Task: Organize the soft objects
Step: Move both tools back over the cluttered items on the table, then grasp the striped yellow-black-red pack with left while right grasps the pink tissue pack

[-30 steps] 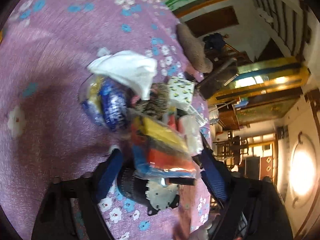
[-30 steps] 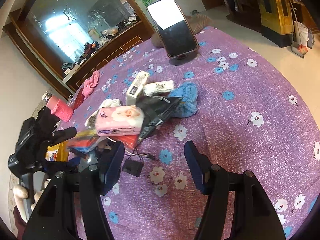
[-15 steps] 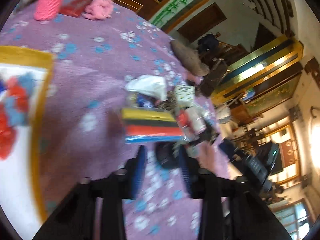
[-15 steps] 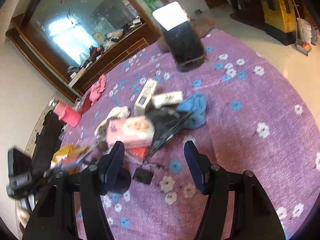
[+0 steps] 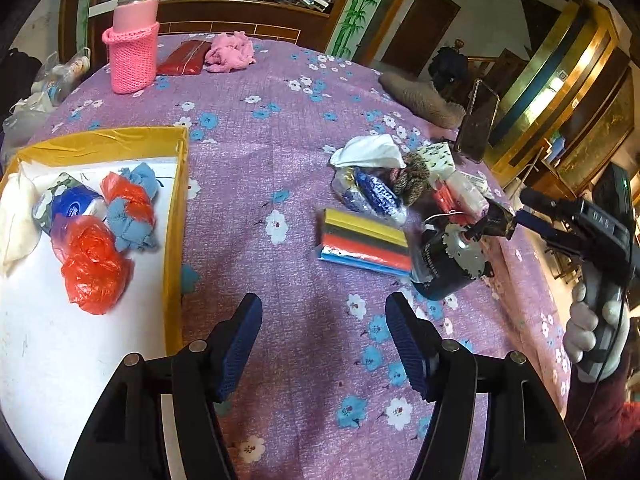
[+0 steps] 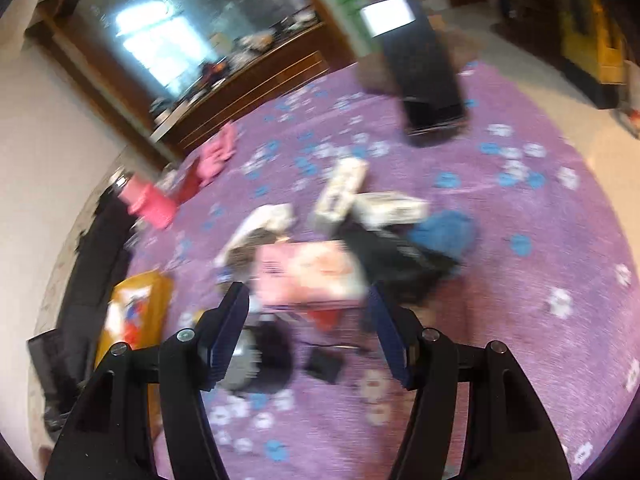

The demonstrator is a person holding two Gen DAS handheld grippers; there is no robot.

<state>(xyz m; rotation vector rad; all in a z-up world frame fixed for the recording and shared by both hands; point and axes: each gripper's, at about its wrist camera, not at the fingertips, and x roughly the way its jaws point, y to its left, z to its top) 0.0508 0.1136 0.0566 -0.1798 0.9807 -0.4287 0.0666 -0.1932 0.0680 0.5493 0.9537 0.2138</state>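
You are seeing one readable mark: "DAS", in pale letters, is showing on the black body of the right gripper [image 5: 600,224] at three o'clock in your left wrist view. Package print elsewhere is blurring past reading.

The left tongs [image 5: 322,340] are pitched downward; their jaws have just been opening and nothing is held between them. The right tongs [image 6: 308,332] are parted and empty, gripped at the handle by a gloved hand [image 5: 592,332].
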